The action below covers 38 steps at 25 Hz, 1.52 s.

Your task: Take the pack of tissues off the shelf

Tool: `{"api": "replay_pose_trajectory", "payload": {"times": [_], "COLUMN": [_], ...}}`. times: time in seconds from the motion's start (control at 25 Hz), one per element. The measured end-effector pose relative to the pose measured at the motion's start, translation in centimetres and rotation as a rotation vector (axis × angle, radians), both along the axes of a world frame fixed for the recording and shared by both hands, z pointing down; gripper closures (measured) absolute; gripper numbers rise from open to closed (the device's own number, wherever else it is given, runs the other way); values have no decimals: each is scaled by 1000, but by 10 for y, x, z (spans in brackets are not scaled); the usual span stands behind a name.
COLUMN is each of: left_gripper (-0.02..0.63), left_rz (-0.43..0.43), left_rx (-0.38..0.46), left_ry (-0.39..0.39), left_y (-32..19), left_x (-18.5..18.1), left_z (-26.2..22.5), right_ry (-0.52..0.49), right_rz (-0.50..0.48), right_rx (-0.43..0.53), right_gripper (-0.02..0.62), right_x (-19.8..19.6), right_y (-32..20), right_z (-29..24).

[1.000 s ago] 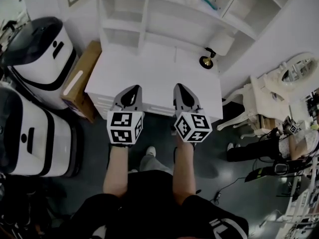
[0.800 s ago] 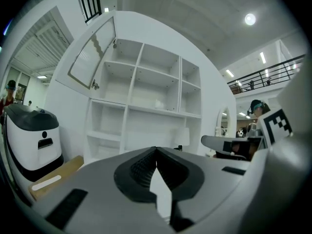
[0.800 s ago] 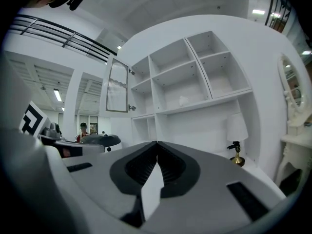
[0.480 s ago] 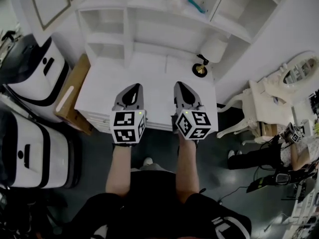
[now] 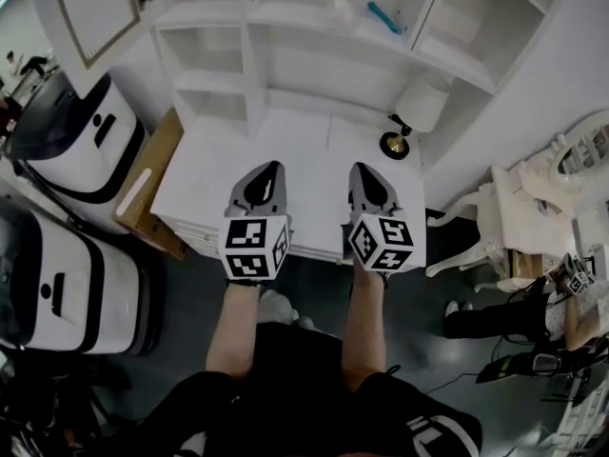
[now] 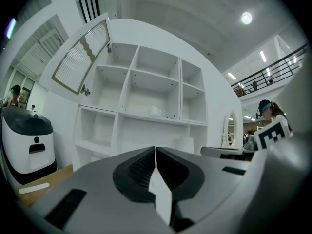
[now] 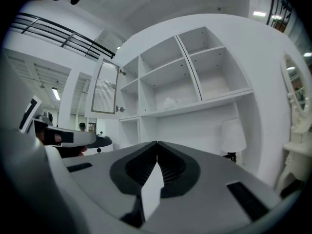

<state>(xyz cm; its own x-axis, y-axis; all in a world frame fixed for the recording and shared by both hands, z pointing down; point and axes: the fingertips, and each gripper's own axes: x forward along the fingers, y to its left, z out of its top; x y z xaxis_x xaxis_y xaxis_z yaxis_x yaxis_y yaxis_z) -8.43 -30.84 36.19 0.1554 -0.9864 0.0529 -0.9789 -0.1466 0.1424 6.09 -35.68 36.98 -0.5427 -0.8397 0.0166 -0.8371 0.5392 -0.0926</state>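
The pack of tissues (image 5: 343,9) is a small whitish bundle on the upper middle shelf of the white shelf unit (image 5: 249,60); it also shows in the left gripper view (image 6: 156,111) and the right gripper view (image 7: 169,103). My left gripper (image 5: 269,169) and right gripper (image 5: 366,171) are held side by side over the front part of the white desk (image 5: 205,174), well short of the shelves. In the left gripper view the left gripper (image 6: 155,149) is shut and empty. So is the right gripper (image 7: 157,143) in its own view.
A white table lamp (image 5: 419,108) stands at the desk's back right, with a teal object (image 5: 385,17) on the shelf above. A cabinet door (image 5: 90,12) hangs open at upper left. Two white machines (image 5: 67,146) and a cardboard box (image 5: 147,179) stand left; a white chair (image 5: 509,212) stands right.
The head view has shifted, so more of the shelf unit and its open door shows. Both grippers stay shut and side by side over the desk front.
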Motion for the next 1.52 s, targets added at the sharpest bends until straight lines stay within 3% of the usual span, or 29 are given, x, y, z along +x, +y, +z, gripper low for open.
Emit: {"api": "replay_pose_trajectory", "payload": {"times": [0.24,0.56,0.76,0.88,1.08,1.28,1.52], "left_gripper": [594,594,592,524,520,502,471], "left_rz": [23,123,114,131,146,124,142], "left_rx": [18,111,163,186,210,195,221], "left_ry": [9,-30,-54,-93,-149,-191,-156], "left_y": [-20,-72,-106,-128,-166,-196,-231], "left_x": [0,27,30,31,32,30,30], "left_z": [2,-27,-49,-65,-87,-90,-113], "right_ry": [-8,-16,-12,-10,-11,62,60], "right_rz": [-53,36,58,68,82,94,96], "right_rx": [11,8,38,56,60,84,58], "right_gripper": [576,576,577,575,577,577,577], "right_x": [-22,16,27,28,33,32,35], "right_y": [-5,-27,-41,-52,-70,-83,-105], "right_z": [14,16,7,4,3,1,11]}}
